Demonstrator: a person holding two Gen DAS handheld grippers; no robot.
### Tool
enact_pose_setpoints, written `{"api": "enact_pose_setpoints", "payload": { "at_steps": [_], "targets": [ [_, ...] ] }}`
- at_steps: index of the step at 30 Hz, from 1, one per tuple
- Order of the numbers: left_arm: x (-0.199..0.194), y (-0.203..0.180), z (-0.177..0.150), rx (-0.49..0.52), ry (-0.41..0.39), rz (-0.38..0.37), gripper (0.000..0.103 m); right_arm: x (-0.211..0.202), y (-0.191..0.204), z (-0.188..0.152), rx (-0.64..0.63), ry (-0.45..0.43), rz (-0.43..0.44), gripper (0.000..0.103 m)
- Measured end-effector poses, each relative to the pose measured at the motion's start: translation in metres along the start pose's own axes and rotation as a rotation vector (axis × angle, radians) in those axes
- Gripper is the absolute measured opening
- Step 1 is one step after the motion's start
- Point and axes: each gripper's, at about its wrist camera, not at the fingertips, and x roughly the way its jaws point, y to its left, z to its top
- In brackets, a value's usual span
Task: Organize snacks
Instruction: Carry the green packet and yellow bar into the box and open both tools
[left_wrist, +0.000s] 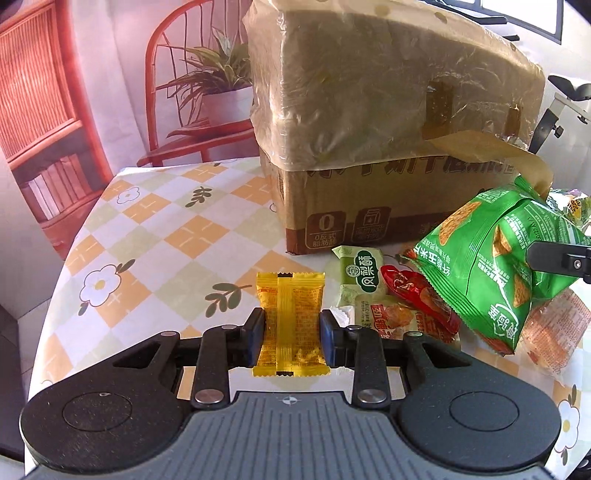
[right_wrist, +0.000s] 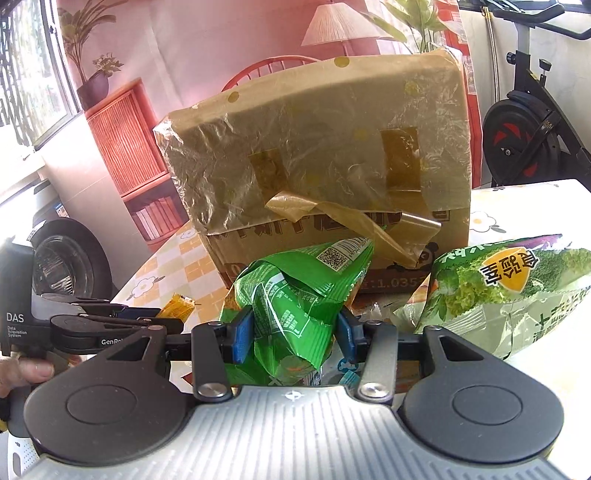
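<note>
My left gripper (left_wrist: 291, 334) is shut on a small yellow snack packet (left_wrist: 290, 317), its blue pads pressing both sides, held over the checked tablecloth (left_wrist: 155, 229). My right gripper (right_wrist: 293, 332) is shut on a crumpled green chip bag (right_wrist: 291, 314), which also shows at the right of the left wrist view as the green chip bag (left_wrist: 491, 266). In the right wrist view the left gripper (right_wrist: 110, 321) sits at the left with the yellow packet (right_wrist: 177, 306) in it. A plastic-wrapped cardboard box (left_wrist: 369, 147) stands behind the snacks.
Small packets lie by the box: a pale green one (left_wrist: 360, 275), a red one (left_wrist: 417, 299), an orange one (left_wrist: 391, 317). A second green-and-white bag (right_wrist: 509, 291) lies right of the held bag. A person's fingers (right_wrist: 29, 369) hold the left tool. An exercise bike (right_wrist: 528, 122) stands beyond the table.
</note>
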Motion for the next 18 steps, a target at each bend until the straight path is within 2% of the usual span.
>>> {"api": "enact_pose_setpoints", "payload": {
  "at_steps": [12,18],
  "targets": [
    [-0.061,-0.030,0.010,-0.001,-0.102,-0.013,0.033,-0.016,0.006,-0.010,-0.043,-0.016,0.064,0.048],
    [-0.060,-0.038,0.007,-0.001,-0.083,-0.011,0.033,-0.018,0.008,-0.025,-0.060,0.034,0.113,0.048]
  ]
}}
